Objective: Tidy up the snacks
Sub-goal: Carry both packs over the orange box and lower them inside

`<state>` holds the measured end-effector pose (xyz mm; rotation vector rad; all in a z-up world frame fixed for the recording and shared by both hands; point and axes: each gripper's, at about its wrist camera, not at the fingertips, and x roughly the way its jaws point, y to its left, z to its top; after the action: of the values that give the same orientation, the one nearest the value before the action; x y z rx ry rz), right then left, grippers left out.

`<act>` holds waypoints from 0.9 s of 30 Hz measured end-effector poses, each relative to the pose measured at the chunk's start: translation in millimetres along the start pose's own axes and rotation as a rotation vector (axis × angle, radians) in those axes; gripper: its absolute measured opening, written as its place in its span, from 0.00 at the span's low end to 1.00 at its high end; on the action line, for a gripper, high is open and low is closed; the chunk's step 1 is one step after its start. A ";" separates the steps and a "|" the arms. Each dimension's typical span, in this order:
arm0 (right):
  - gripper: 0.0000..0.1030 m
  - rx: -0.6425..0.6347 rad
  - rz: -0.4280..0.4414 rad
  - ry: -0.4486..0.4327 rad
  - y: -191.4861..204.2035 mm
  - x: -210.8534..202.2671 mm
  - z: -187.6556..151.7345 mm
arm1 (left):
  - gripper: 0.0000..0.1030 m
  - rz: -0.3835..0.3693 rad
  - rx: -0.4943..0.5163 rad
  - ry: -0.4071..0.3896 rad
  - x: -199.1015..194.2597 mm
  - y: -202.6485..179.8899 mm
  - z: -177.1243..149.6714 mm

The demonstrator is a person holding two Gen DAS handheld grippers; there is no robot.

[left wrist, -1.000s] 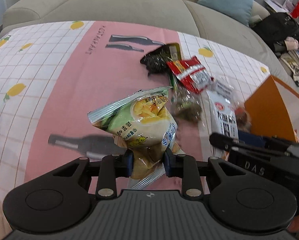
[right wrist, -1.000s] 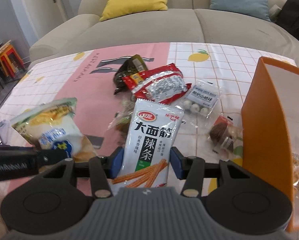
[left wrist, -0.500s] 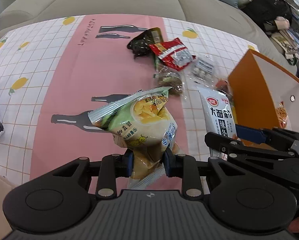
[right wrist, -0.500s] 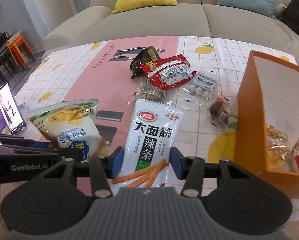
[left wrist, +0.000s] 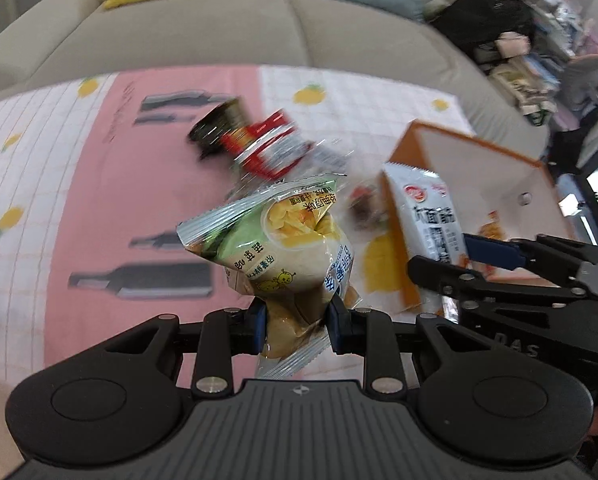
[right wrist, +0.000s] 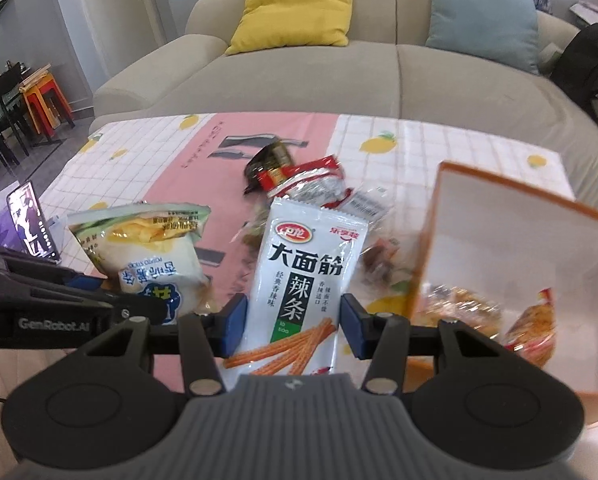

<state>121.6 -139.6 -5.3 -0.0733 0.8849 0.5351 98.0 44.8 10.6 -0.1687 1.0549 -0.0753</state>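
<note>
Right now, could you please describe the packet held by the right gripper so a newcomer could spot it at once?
Start at the orange box on the tablecloth; just left of it, the right gripper holds up a tall white packet. Unlike the puffy green-and-yellow chip bag beside it, it is flat, with bold black characters and orange sticks pictured.

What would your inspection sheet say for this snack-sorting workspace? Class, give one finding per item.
Surface: tablecloth, pink and white with lemon print.
Job's things: chip bag and spicy-strip packet held up; orange box already holds snacks; loose packets on the cloth.
Clutter: phone at the table's left edge.
Grippers: left gripper shut on chip bag; right gripper shut on spicy-strip packet.
Cables: nothing seen.
Surroundings: sofa with yellow and blue cushions.
</note>
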 end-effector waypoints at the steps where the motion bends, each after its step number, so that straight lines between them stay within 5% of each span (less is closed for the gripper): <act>1: 0.48 -0.002 -0.007 -0.005 -6.0 -4.9 3.1 | 0.31 -0.016 0.012 -0.006 -2.2 -6.6 5.6; 9: 0.48 0.004 -0.069 -0.007 -60.8 -30.4 30.4 | 0.31 -0.090 0.132 0.003 1.9 -64.3 55.0; 17: 0.48 0.025 -0.135 0.064 -125.4 -24.5 41.8 | 0.31 -0.151 0.195 0.096 45.4 -113.6 92.8; 27: 0.48 0.046 -0.139 0.186 -172.4 22.5 36.4 | 0.31 -0.130 0.289 0.275 115.4 -157.6 107.2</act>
<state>240.8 -269.7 -25.7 -0.1435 1.0651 0.3822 251.1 -115.8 -9.4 0.0377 1.2923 -0.3750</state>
